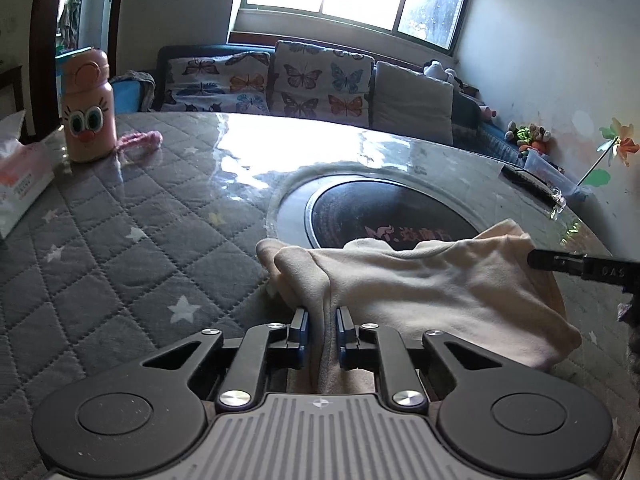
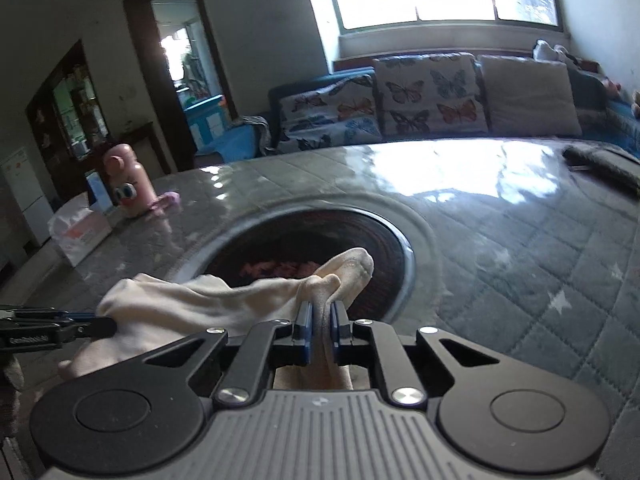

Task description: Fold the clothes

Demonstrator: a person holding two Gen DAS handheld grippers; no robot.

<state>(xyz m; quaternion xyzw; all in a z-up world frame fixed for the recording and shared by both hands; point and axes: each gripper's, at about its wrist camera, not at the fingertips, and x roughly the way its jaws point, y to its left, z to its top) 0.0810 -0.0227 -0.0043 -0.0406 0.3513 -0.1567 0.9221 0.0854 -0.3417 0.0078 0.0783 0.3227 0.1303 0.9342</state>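
Note:
A cream garment hangs stretched between my two grippers above the table, near its front edge. My left gripper is shut on the garment's left end, with cloth bunched between its blue pads. My right gripper is shut on the other end of the garment. The right gripper's black fingers show at the right of the left wrist view. The left gripper's fingers show at the left of the right wrist view.
The table carries a grey quilted cover with stars under clear plastic and a round dark heater plate in the middle. A pink cartoon bottle, a tissue pack and a pink cord stand far left. A dark remote lies far right. A sofa is behind.

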